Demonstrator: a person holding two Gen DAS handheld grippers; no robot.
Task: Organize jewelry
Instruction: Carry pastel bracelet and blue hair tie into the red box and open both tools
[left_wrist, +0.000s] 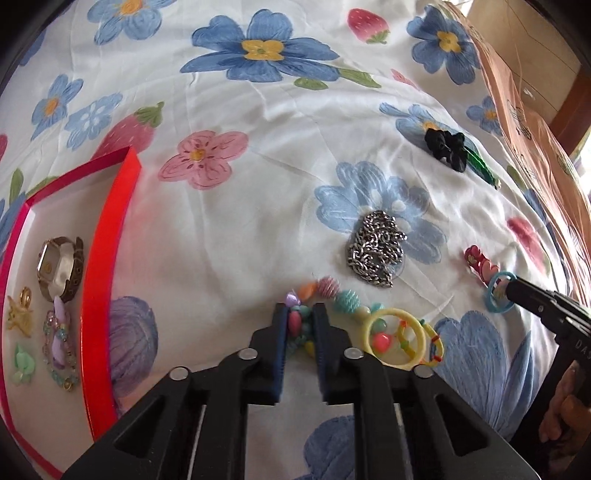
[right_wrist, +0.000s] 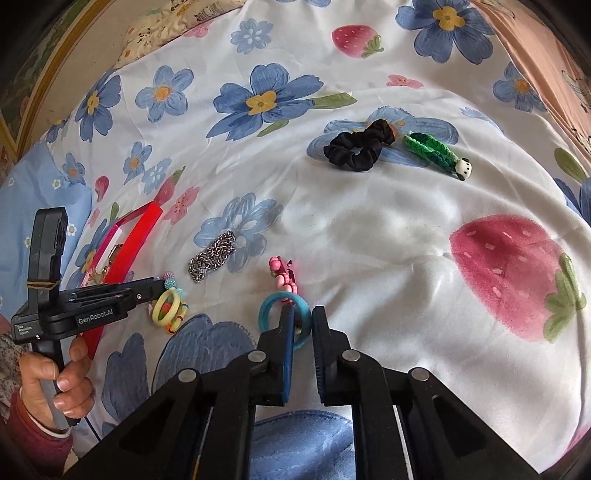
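Note:
My left gripper is shut on a colourful bead bracelet lying on the flowered bedsheet, beside yellow rings. My right gripper is shut on a blue ring, low on the sheet; it also shows in the left wrist view. A pink charm lies just beyond the ring. A red tray at the left holds a watch, a gold charm, a green charm and a purple bead piece. A silver chain lies in the middle.
A black scrunchie and a green braided clip lie farther back on the sheet. A pink patterned pillow or blanket borders the right side. A blue pillow lies at the left.

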